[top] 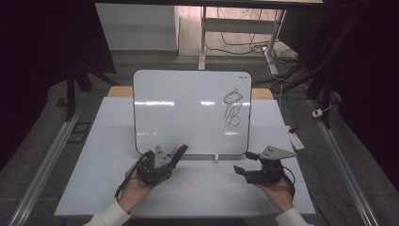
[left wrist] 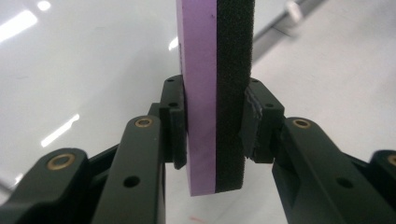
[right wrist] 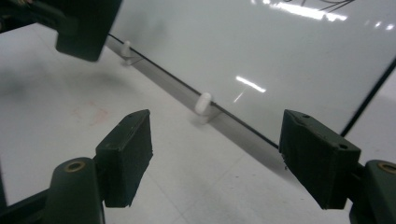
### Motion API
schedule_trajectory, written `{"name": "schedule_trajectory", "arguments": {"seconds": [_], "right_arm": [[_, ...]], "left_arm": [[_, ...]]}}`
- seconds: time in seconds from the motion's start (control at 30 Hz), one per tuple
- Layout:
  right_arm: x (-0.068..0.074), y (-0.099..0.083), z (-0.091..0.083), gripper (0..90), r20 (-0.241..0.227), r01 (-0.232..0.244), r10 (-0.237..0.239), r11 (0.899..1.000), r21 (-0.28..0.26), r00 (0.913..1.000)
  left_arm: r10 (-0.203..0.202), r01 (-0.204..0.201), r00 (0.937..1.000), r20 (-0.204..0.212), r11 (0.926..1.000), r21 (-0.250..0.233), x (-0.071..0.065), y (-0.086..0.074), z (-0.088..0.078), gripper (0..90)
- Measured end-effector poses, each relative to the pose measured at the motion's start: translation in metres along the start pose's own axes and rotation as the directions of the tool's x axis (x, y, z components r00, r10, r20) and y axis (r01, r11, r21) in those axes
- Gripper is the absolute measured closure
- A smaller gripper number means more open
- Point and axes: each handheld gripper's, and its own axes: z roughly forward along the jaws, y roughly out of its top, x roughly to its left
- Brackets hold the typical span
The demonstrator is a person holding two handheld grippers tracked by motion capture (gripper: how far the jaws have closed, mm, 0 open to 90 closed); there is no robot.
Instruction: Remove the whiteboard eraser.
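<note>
The left claw (top: 176, 153) is clamped on a whiteboard eraser (top: 179, 150), a block with a purple layer and a black felt layer; in the left gripper view the two pads press the eraser (left wrist: 215, 93) from either side, the purple face against one pad and the black felt against the other, with the block standing up well past the jaws and a short end hanging below them. In the high view the eraser sits at the lower left edge of the whiteboard (top: 188, 113), which stands tilted back on the white table (top: 197, 188), and black scribbles (top: 232, 108) mark the board's upper right part, well apart from the eraser. The right claw (top: 244, 162) is open with nothing between its jaws, held just in front of the board's lower right edge; the right gripper view looks between its spread pads at the board's bottom edge and a small white peg (right wrist: 202, 102) under it
</note>
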Motion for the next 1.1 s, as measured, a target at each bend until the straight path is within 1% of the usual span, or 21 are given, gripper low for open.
{"name": "schedule_trajectory", "arguments": {"seconds": [0.17, 0.27, 0.33, 0.37, 0.4, 0.43, 0.5, 0.53, 0.57, 0.63, 0.67, 0.7, 0.73, 0.77, 0.8, 0.83, 0.9, 0.93, 1.03, 1.07, 1.1], "right_arm": [[0.003, 0.004, 0.003, 25.3, -0.022, -0.007, 0.007, 1.000, 0.020, 0.9997], [0.005, 0.011, 0.006, 25.3, -0.045, -0.012, 0.014, 0.999, 0.035, 0.9989], [0.010, 0.024, 0.009, 25.3, -0.085, -0.023, 0.027, 0.999, 0.048, 0.9961], [0.010, 0.024, 0.009, 25.3, -0.085, -0.023, 0.027, 0.999, 0.048, 0.9961], [0.012, 0.029, 0.011, 25.0, -0.098, -0.027, 0.032, 0.998, 0.056, 0.9947], [0.017, 0.039, 0.017, 24.5, -0.132, -0.024, 0.034, 0.997, 0.076, 0.9907], [0.019, 0.043, 0.020, 24.4, -0.143, -0.022, 0.034, 0.996, 0.083, 0.9891], [0.023, 0.052, 0.029, 23.8, -0.176, -0.019, 0.038, 0.994, 0.105, 0.9836], [0.023, 0.052, 0.029, 23.8, -0.176, -0.019, 0.038, 0.994, 0.105, 0.9836], [0.027, 0.060, 0.038, 23.1, -0.204, -0.013, 0.040, 0.991, 0.132, 0.9782], [0.029, 0.064, 0.042, 22.9, -0.218, -0.009, 0.041, 0.989, 0.148, 0.9750], [0.032, 0.071, 0.052, 22.3, -0.239, -0.003, 0.048, 0.983, 0.185, 0.9699], [0.032, 0.073, 0.057, 22.2, -0.253, 0.002, 0.050, 0.979, 0.202, 0.9661], [0.032, 0.073, 0.057, 22.2, -0.253, 0.002, 0.050, 0.979, 0.202, 0.9661], [0.033, 0.078, 0.067, 22.1, -0.274, -0.003, 0.069, 0.972, 0.236, 0.9594], [0.033, 0.078, 0.067, 22.1, -0.274, -0.003, 0.069, 0.972, 0.236, 0.9594], [0.034, 0.080, 0.075, 22.1, -0.295, 0.002, 0.079, 0.964, 0.265, 0.9522], [0.036, 0.082, 0.079, 22.4, -0.303, -0.001, 0.087, 0.961, 0.275, 0.9489], [0.041, 0.085, 0.087, 23.3, -0.312, 0.013, 0.089, 0.950, 0.313, 0.9460], [0.043, 0.086, 0.091, 24.0, -0.317, 0.024, 0.089, 0.941, 0.337, 0.9443], [0.043, 0.086, 0.091, 24.0, -0.317, 0.024, 0.089, 0.941, 0.337, 0.9443]], "left_arm": [[0.091, -0.090, 0.9958, -0.014, 0.9956, 0.025, -0.018, 0.000, 0.010, 64.4], [0.131, -0.130, 0.9913, -0.016, 0.9912, 0.021, -0.026, 0.003, 0.011, 64.3], [0.151, -0.151, 0.9885, -0.010, 0.9884, 0.016, -0.030, 0.005, 0.011, 64.4], [0.158, -0.158, 0.9874, -0.008, 0.9873, 0.014, -0.031, 0.006, 0.011, 64.4], [0.163, -0.163, 0.9865, -0.008, 0.9865, 0.013, -0.033, 0.007, 0.012, 64.4], [0.170, -0.170, 0.9854, -0.009, 0.9854, 0.010, -0.035, 0.008, 0.012, 64.3], [0.186, -0.186, 0.9826, -0.007, 0.9826, 0.010, -0.037, 0.008, 0.013, 64.3], [0.192, -0.192, 0.9814, -0.010, 0.9815, 0.008, -0.039, 0.009, 0.014, 64.4], [0.202, -0.202, 0.9794, -0.008, 0.9794, 0.006, -0.040, 0.009, 0.014, 64.4], [0.224, -0.224, 0.9746, -0.015, 0.9747, 0.004, -0.043, 0.009, 0.015, 64.3], [0.232, -0.232, 0.9725, -0.015, 0.9726, 0.003, -0.045, 0.009, 0.016, 64.3], [0.241, -0.241, 0.9705, -0.012, 0.9706, 0.001, -0.046, 0.009, 0.016, 64.3], [0.247, -0.247, 0.9690, -0.015, 0.9691, -0.001, -0.048, 0.008, 0.016, 64.3], [0.257, -0.257, 0.9663, -0.019, 0.9665, -0.002, -0.049, 0.008, 0.016, 64.3], [0.265, -0.265, 0.9641, -0.023, 0.9643, -0.005, -0.050, 0.008, 0.015, 64.3], [0.270, -0.271, 0.9624, -0.028, 0.9626, -0.012, -0.051, 0.008, 0.015, 64.3], [0.289, -0.289, 0.9566, -0.040, 0.9571, -0.014, -0.053, 0.008, 0.014, 64.3], [0.293, -0.294, 0.9552, -0.042, 0.9557, -0.015, -0.053, 0.008, 0.014, 64.3], [0.306, -0.308, 0.9506, -0.049, 0.9513, -0.018, -0.055, 0.008, 0.014, 64.3], [0.316, -0.317, 0.9471, -0.056, 0.9481, -0.018, -0.056, 0.008, 0.014, 64.3], [0.326, -0.328, 0.9431, -0.064, 0.9445, -0.016, -0.057, 0.008, 0.014, 64.3]]}}
